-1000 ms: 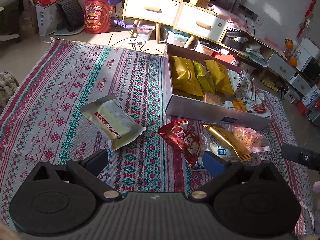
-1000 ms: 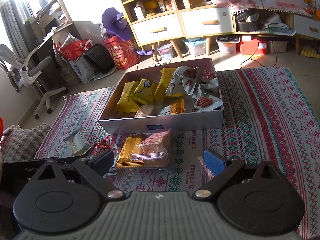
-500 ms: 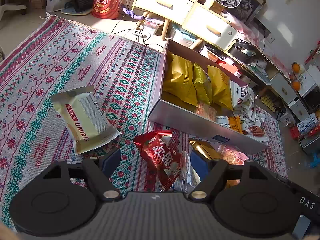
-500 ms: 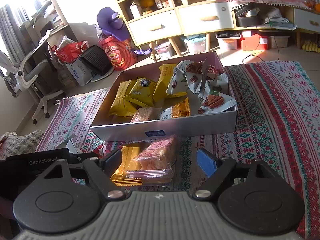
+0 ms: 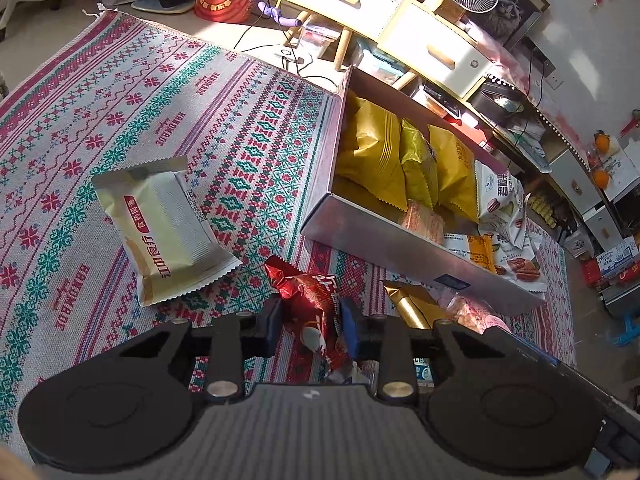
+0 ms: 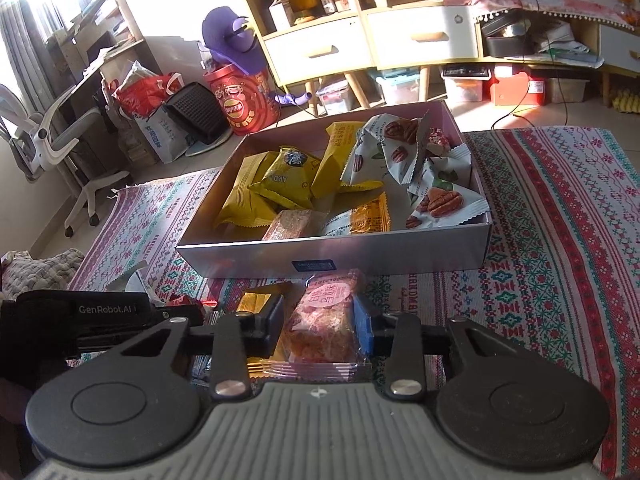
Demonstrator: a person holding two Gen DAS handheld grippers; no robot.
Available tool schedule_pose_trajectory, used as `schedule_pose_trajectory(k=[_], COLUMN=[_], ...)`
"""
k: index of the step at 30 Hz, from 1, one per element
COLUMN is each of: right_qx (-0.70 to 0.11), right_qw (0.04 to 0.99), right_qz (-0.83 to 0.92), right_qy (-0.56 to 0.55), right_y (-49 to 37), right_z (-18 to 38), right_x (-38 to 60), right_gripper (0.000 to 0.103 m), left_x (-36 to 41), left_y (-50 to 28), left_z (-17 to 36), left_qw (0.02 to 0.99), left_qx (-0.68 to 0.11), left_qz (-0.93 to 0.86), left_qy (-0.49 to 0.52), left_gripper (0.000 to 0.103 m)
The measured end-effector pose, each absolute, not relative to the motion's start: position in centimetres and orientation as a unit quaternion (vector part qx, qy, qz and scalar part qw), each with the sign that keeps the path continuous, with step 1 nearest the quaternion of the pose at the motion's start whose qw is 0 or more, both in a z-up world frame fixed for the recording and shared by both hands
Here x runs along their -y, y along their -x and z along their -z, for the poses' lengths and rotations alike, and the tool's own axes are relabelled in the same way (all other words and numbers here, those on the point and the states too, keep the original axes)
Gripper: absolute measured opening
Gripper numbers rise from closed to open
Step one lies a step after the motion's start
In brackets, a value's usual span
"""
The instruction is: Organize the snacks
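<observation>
From the left wrist view, the left gripper [image 5: 310, 326] has its jaws pressed in on a crinkled red snack packet [image 5: 316, 308] lying on the patterned rug [image 5: 120, 112], the black pad on one side and the blue pad on the other both touching the wrapper. A pale cream packet with red lettering [image 5: 166, 230] lies apart to the left on the rug, and a gold-wrapped bar [image 5: 412, 304] sits just right of the red one, in front of the silver box [image 5: 384, 248] (already stocked with yellow bags and pecan packets). From the right wrist view, the right gripper [image 6: 320, 330] is clamped on a clear-wrapped pink pastry packet [image 6: 322, 326] with a round pink label, which rests on the rug just before the box's [image 6: 332, 254] near wall. A gold wrapper [image 6: 256, 300] lies beside it to the left, and the left gripper's black body [image 6: 92, 316] shows at the left edge.
</observation>
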State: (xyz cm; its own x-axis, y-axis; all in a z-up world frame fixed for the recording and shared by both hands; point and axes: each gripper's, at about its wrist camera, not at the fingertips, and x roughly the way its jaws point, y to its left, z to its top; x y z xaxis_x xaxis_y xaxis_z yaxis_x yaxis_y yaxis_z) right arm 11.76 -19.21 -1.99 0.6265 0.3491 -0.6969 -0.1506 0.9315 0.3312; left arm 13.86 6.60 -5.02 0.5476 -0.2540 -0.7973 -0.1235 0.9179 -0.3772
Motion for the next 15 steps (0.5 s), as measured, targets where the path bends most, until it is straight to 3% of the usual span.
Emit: schedule_pose_trajectory(k=[15], right_qx=[-0.430], right_qw=[0.887], right_qz=[-0.129], right_qy=[-0.113], right_y=[-11.1], right_z=[1.8], right_x=[22.1], right_gripper=[0.029], left_x=[-8.2], left_y=[-12.8], left_z=[4.5], left_qw=[0.840], left_qx=[-0.516], left_qz=[0.110], left_qy=[0.128], left_gripper=[0.034])
